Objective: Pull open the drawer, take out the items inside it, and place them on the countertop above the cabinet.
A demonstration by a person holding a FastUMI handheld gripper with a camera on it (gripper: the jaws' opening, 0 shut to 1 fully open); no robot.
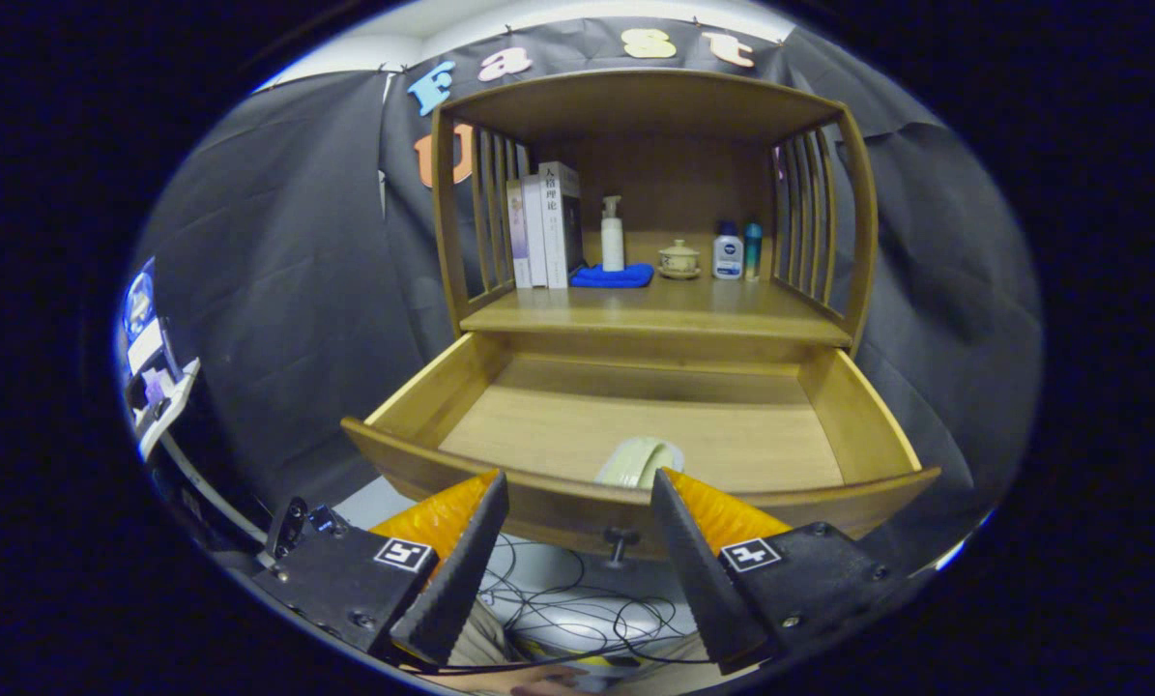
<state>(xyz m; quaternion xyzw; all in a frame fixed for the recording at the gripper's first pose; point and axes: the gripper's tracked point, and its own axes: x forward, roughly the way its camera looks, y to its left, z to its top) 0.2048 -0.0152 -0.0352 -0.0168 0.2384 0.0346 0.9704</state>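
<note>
At the far left of the frame a piece of white and dark equipment point(157, 372) is seen against the black cloth wall point(277, 290), too distorted to be identified. At centre a wooden cabinet point(649, 106) with slatted sides is shown. On its countertop point(654, 309), from left to right, are set three upright books point(543, 227), a folded blue cloth point(614, 276) with a white pump bottle point(613, 235) standing at its back edge, a small lidded ceramic jar point(678, 258), a white bottle with a blue cap point(728, 252) and a slim teal bottle point(752, 250) just beside it.

Below the countertop the drawer point(422, 391) is pulled well out toward the camera. Its wooden floor is largely bare; one pale greenish-white item point(640, 461) lies near the front wall, slightly right of the middle, its lower part hidden by that wall. What it is cannot be told. A small dark knob point(618, 541) is fixed under the middle of the drawer front.

In the lower part of the frame the gripper point(577, 493) is held wide open, with nothing grasped. Its left fingertip point(488, 498) is overlapped with the drawer front; the right fingertip point(669, 493) is seen just below and right of the pale item. The knob falls between the two fingers. Beneath them, tangled dark cables point(567, 604) are spread over a light floor.
</note>
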